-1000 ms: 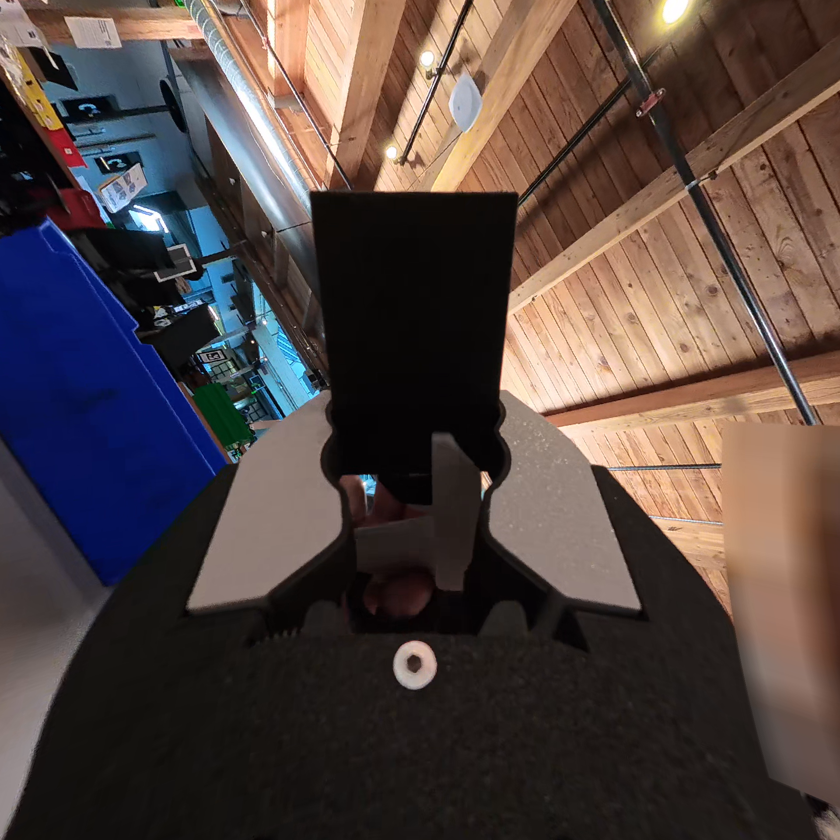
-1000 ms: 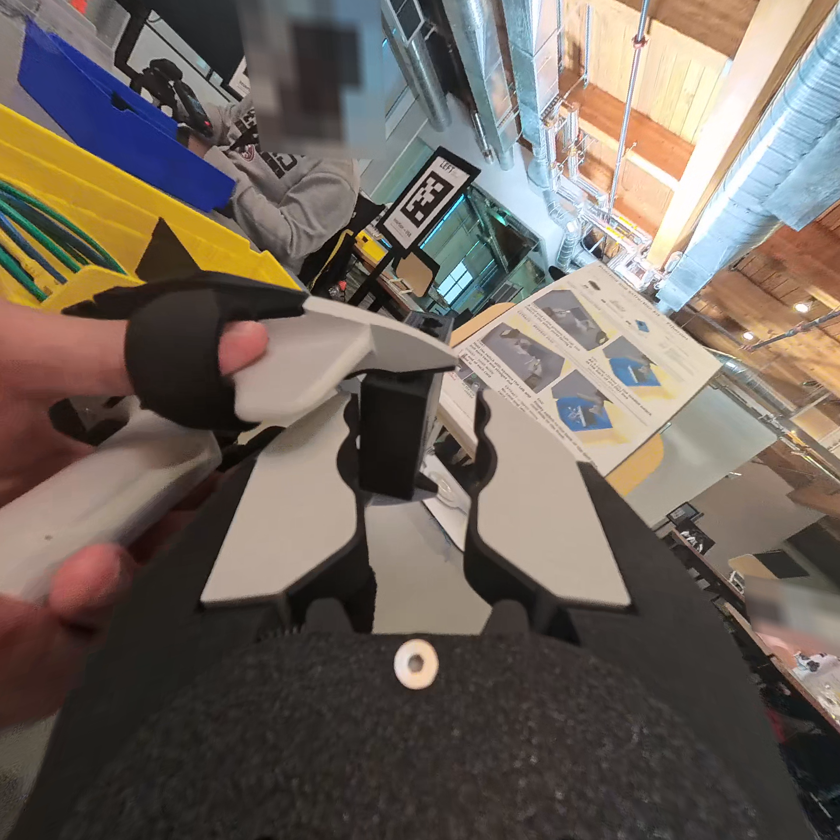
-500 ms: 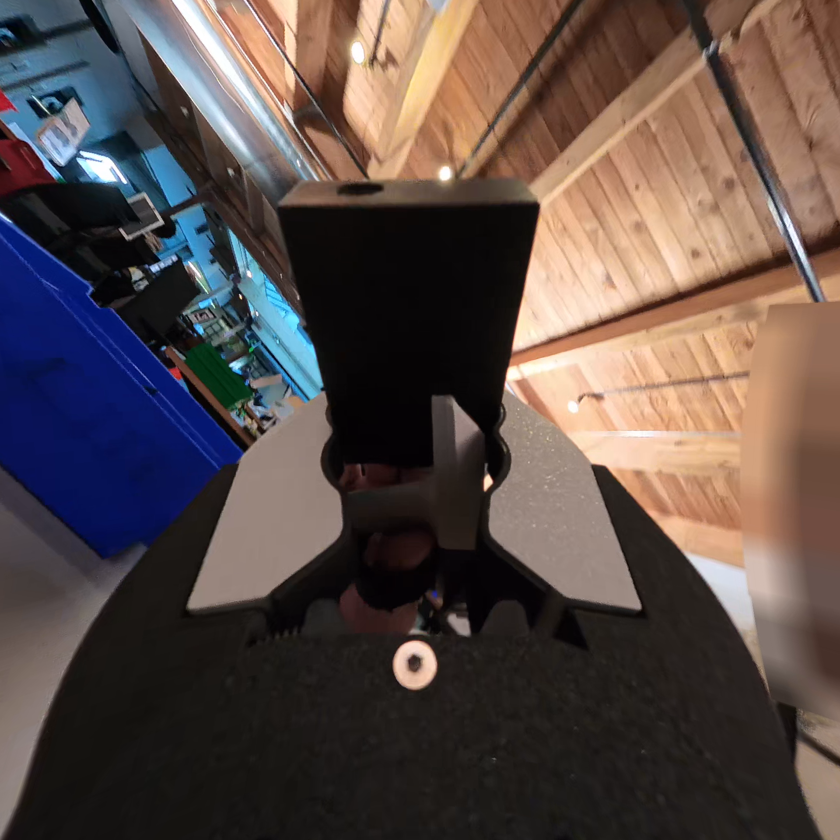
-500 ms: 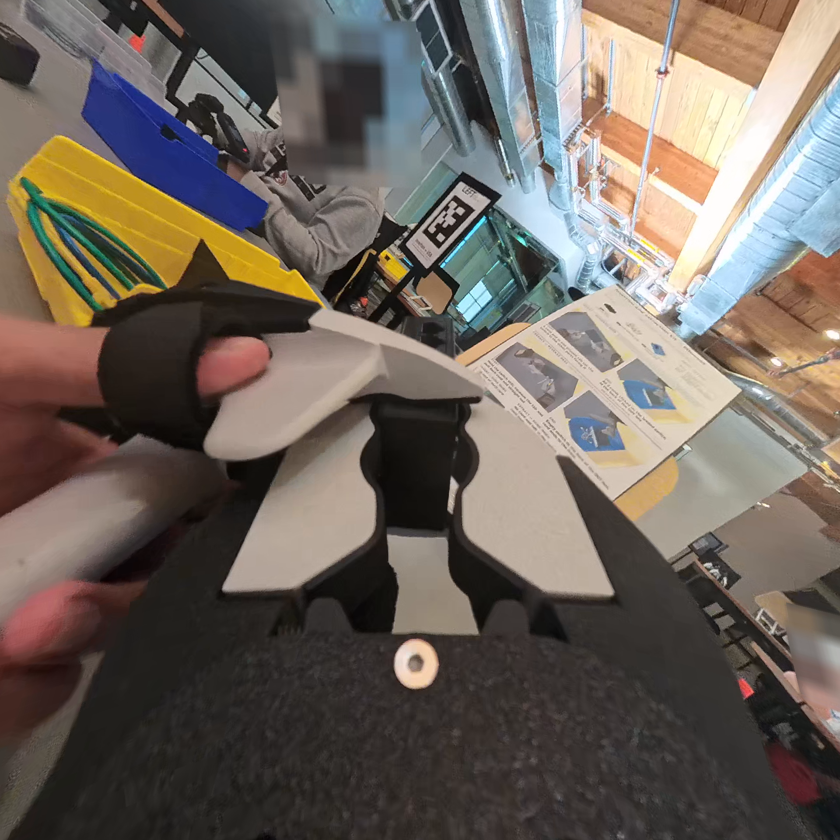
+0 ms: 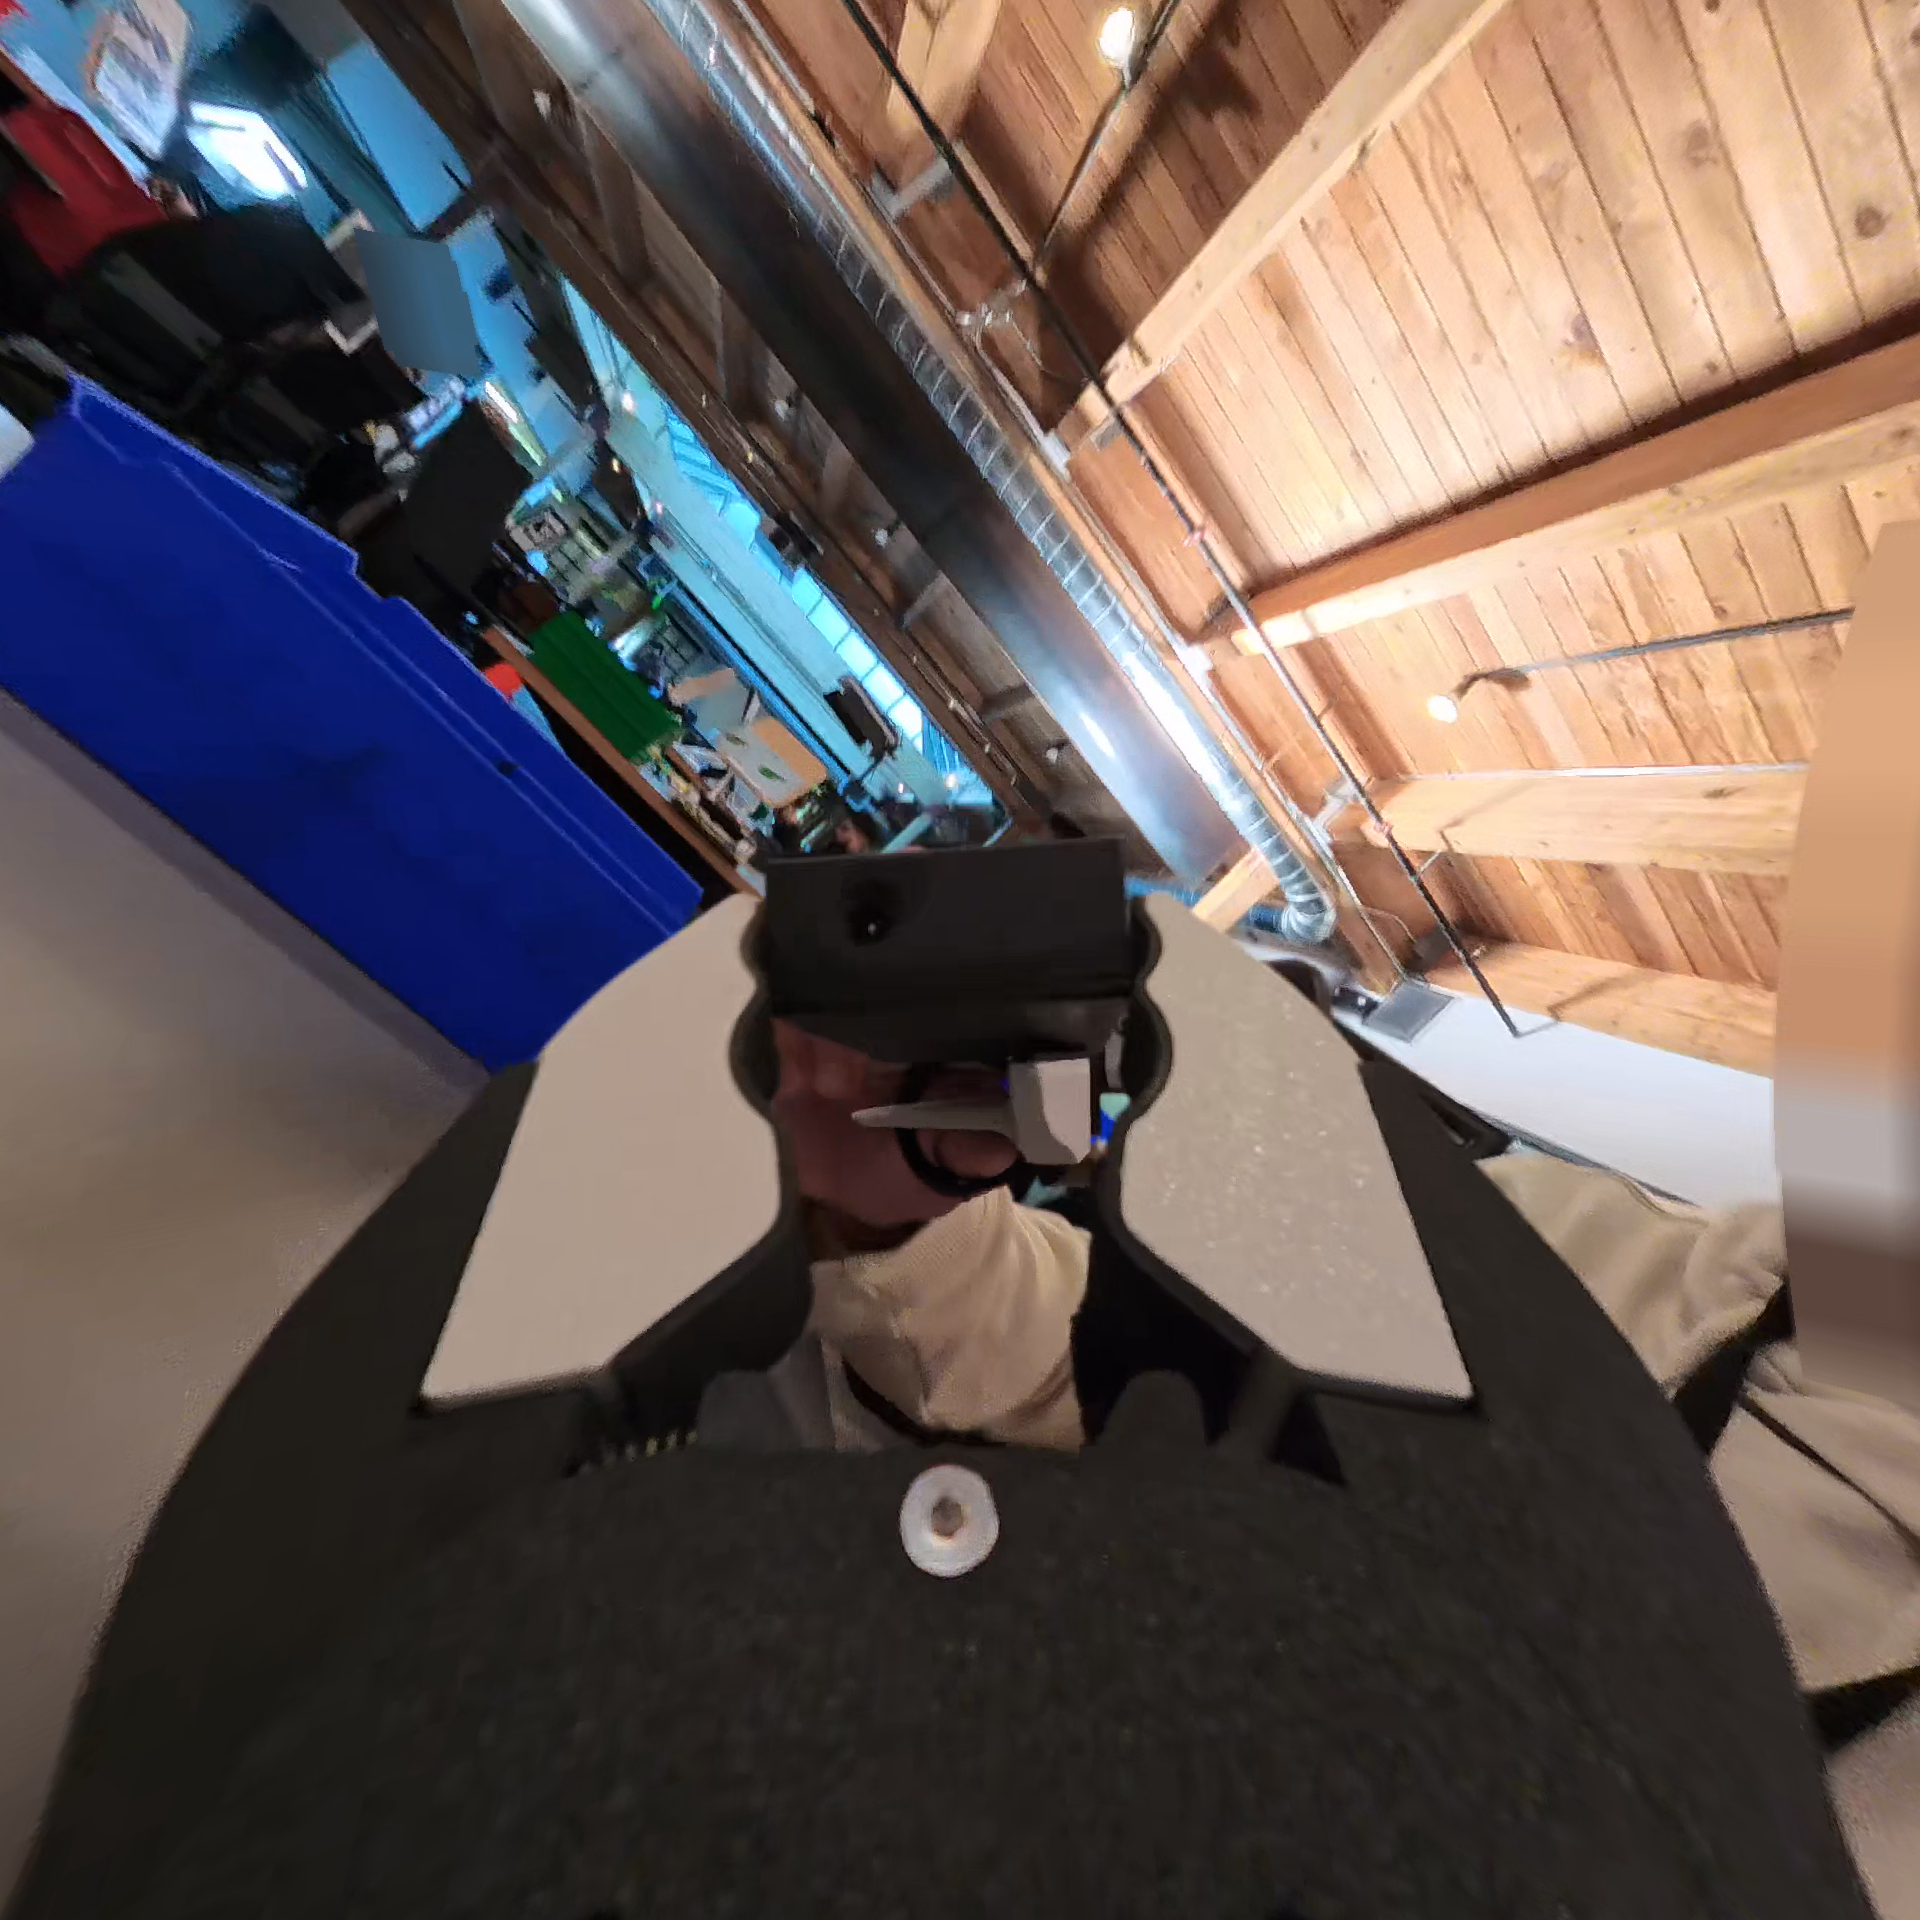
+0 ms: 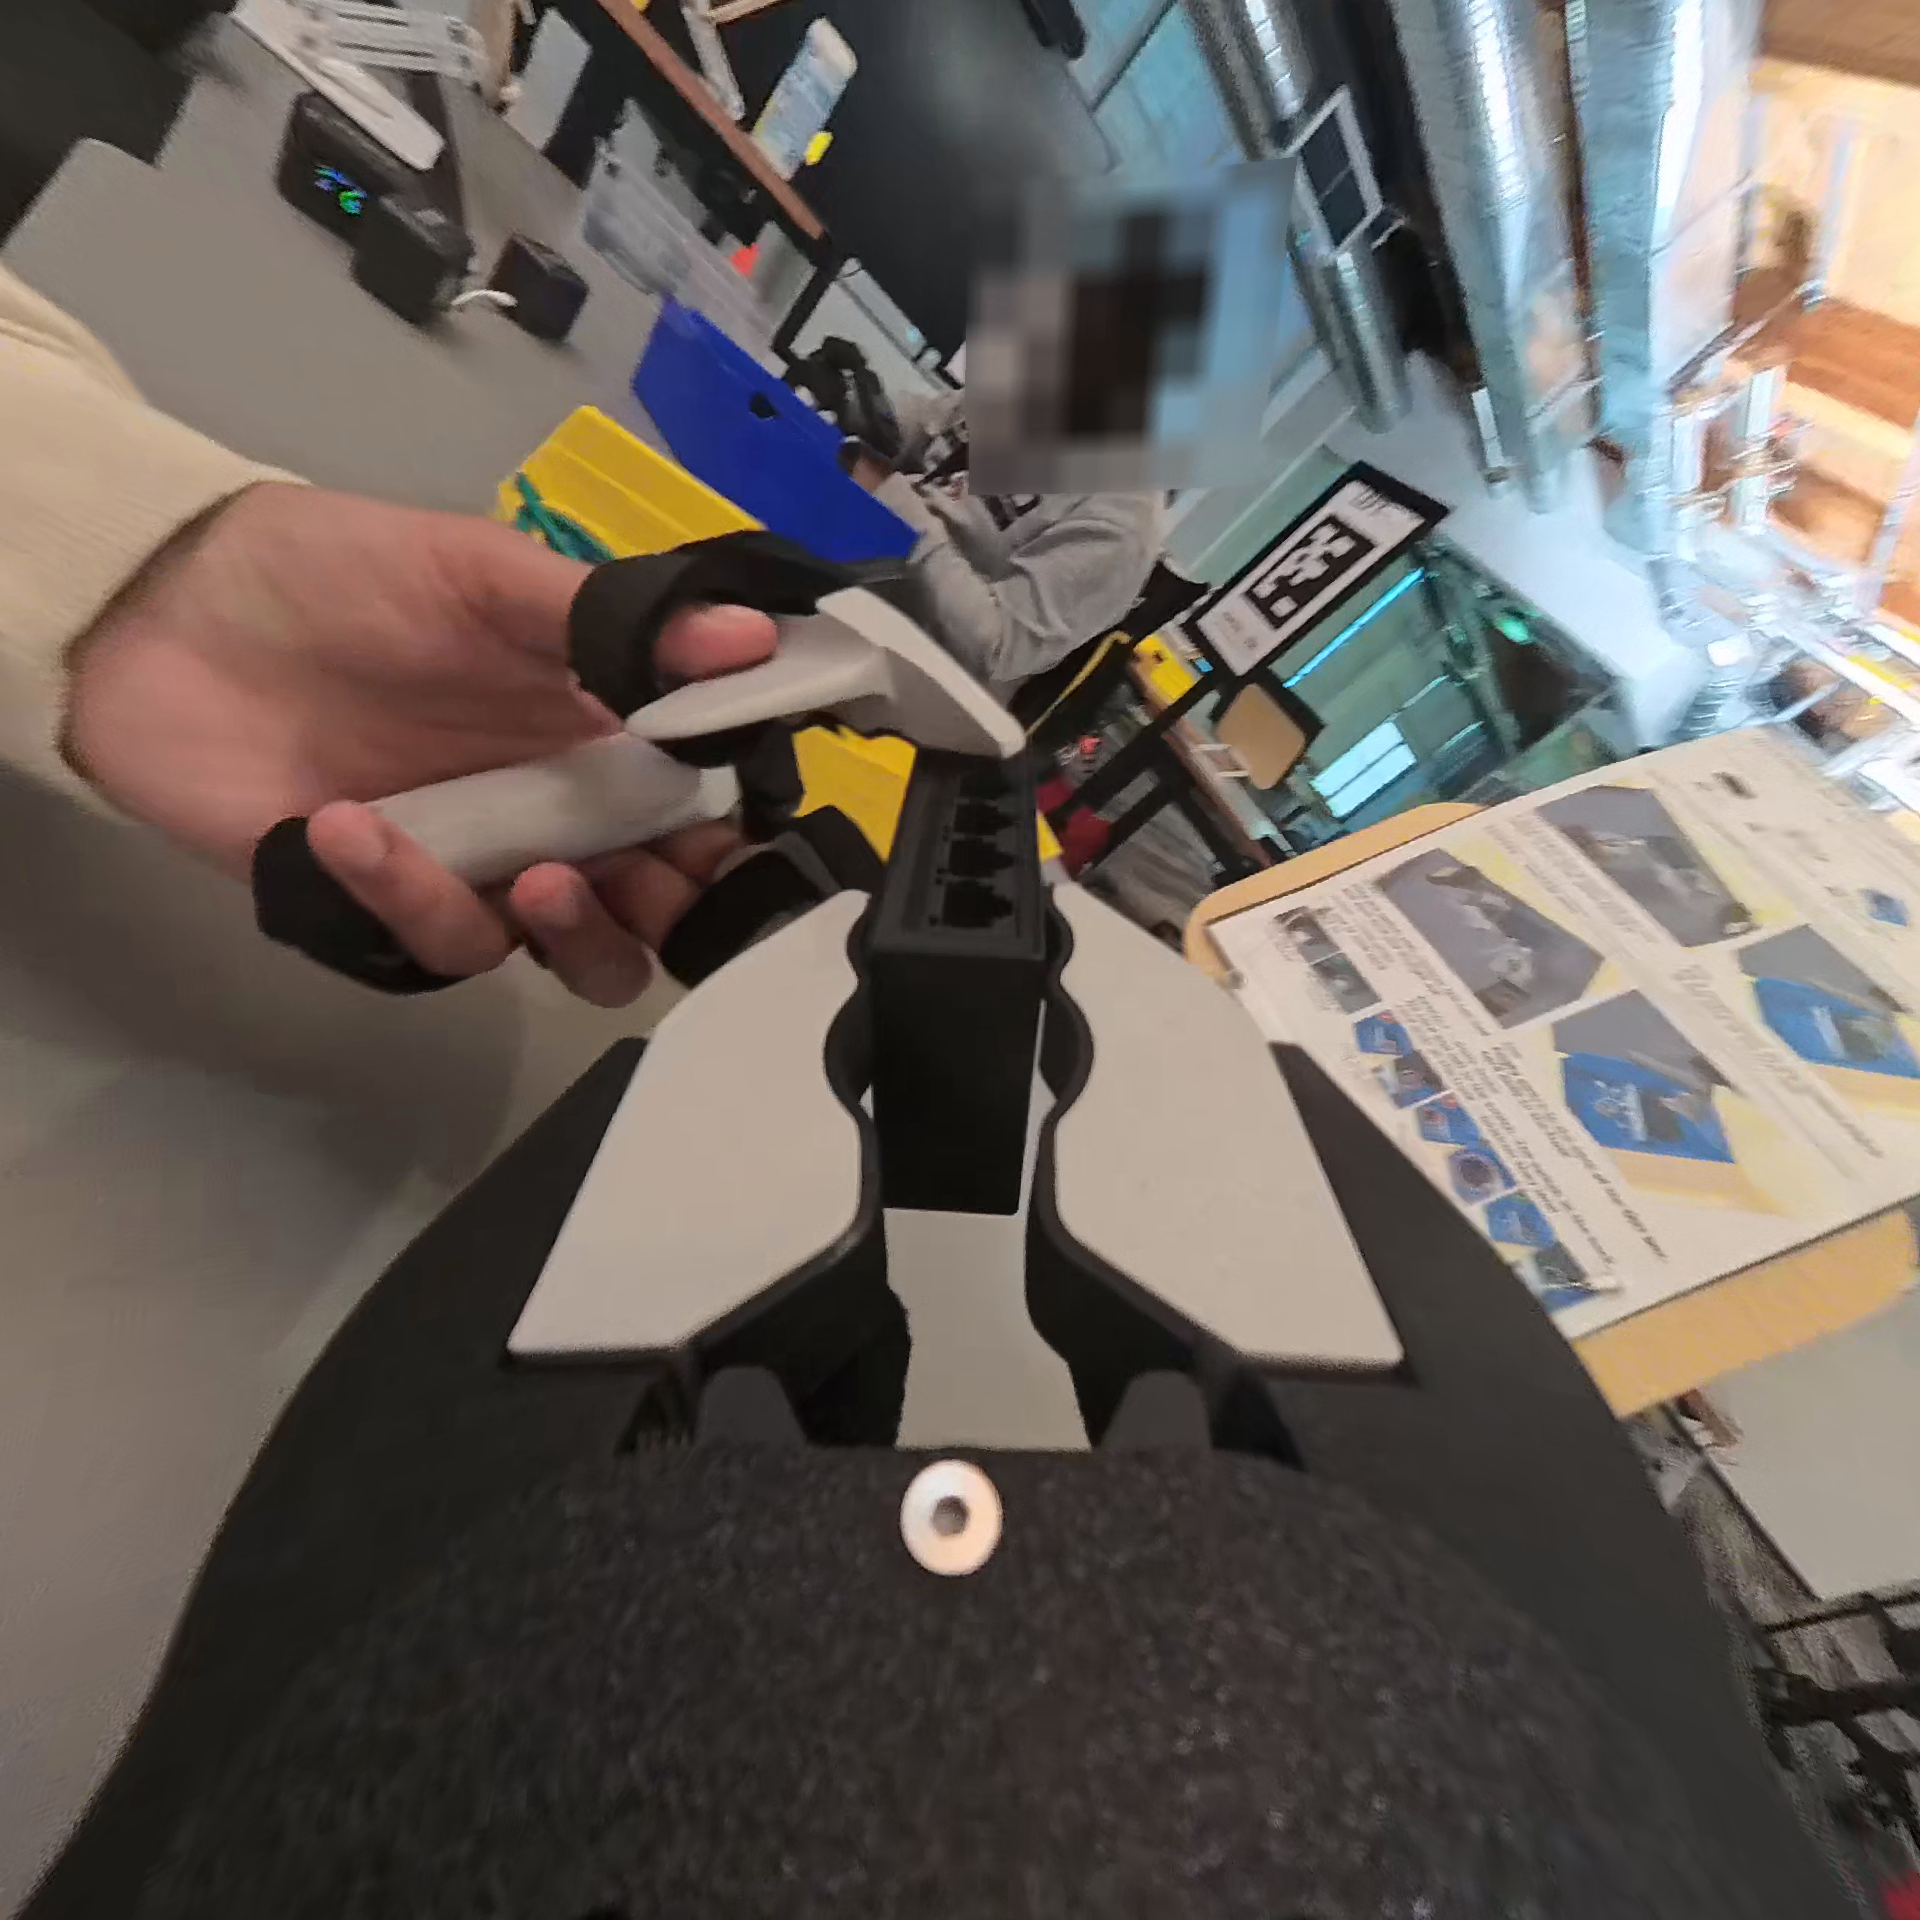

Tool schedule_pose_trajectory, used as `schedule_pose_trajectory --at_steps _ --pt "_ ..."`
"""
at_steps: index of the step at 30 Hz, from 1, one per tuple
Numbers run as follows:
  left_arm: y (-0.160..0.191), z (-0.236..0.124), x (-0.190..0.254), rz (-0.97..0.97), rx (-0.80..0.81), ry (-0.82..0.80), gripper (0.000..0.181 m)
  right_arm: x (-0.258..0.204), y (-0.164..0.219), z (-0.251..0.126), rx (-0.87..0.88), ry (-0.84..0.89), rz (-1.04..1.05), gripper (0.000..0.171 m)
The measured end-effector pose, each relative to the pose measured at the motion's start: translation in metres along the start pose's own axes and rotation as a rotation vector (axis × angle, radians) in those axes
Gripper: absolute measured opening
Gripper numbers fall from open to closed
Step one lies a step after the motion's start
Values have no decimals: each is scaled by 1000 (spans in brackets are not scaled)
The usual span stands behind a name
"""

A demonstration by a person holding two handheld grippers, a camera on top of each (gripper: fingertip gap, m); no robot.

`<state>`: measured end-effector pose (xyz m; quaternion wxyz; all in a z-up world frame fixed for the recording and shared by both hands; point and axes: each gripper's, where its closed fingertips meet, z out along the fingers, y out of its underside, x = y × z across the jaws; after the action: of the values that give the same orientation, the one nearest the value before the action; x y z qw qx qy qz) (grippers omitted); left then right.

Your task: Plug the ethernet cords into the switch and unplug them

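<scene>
The black switch [image 6: 954, 1081] is held up in the air between both grippers. My right gripper [image 6: 956, 935] is shut on its narrow sides, and a row of ports [image 6: 971, 862] faces up on its far half. My left gripper [image 5: 945, 935] is shut on the switch's [image 5: 940, 935] other end, and one small round hole shows on that end face. A hand on the left gripper's grey handle [image 6: 540, 810] shows in the right wrist view. Green and blue ethernet cords [image 6: 540, 514] lie in a yellow bin [image 6: 623, 488] on the table, far behind.
A blue bin [image 6: 748, 426] stands behind the yellow one and also shows in the left wrist view [image 5: 312, 727]. A board with printed pictures [image 6: 1558, 1039] lies at the right. A person in a grey hoodie [image 6: 1039, 561] sits beyond. Black devices [image 6: 384, 208] are at the far left.
My right gripper closed on the switch, which it stood open around a second ago. Both views tipped downward and the switch turned, so its ports now show in the right wrist view.
</scene>
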<state>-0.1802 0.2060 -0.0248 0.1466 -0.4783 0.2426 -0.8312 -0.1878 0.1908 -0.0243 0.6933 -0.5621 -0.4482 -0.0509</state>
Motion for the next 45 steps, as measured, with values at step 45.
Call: schedule_pose_trajectory --at_steps 45 --pt "22 -47 3 527 -237 -473 56 56 6 20 -54 -17 -175 31"
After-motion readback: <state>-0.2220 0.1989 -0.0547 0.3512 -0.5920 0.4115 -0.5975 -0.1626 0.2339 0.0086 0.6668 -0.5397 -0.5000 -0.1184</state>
